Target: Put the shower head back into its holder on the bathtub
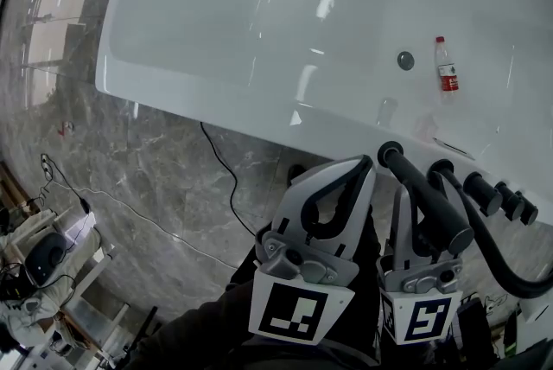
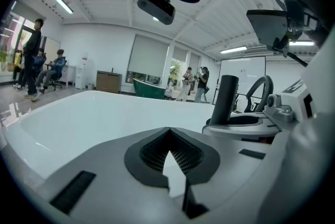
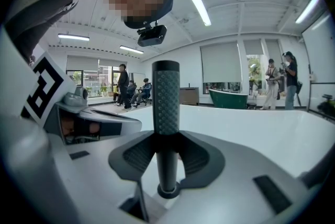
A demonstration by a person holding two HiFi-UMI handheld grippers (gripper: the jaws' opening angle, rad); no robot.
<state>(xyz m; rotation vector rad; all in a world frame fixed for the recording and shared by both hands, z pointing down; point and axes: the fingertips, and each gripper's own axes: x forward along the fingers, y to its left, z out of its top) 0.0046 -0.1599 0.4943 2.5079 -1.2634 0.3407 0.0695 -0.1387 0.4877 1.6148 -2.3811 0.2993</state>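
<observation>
Gripping the black rod-shaped shower head (image 3: 166,97), our right gripper (image 3: 166,147) has both ribbed pads pressed against the sides of the rod. The dimple-textured end stands up past the jaw tips, and a smoother, narrower neck drops behind them to a round collar. Our left gripper (image 2: 168,150) sits just left of the right jaws, its own jaws together on nothing.

A thick black hose (image 1: 497,251) sweeps past the right side of the right jaws. Its upper end seems to meet a round black fitting (image 1: 441,169) on the rim of the glossy white bathtub (image 1: 173,92), just ahead of those jaws. That may be the holder, though we cannot be sure, since a row of black tap knobs (image 1: 481,192) stands beside it.

We judge the shower head to be stiff and fairly light, so it should not bend or crush in the pads. The dimpled part should give the surest hold, while the smooth neck looks slippery (more so if wet). The hose is the awkward partner: its weight and spring may twist the rod between the pads. A firm hold near the middle, leaving the seating end free, seems wise.
</observation>
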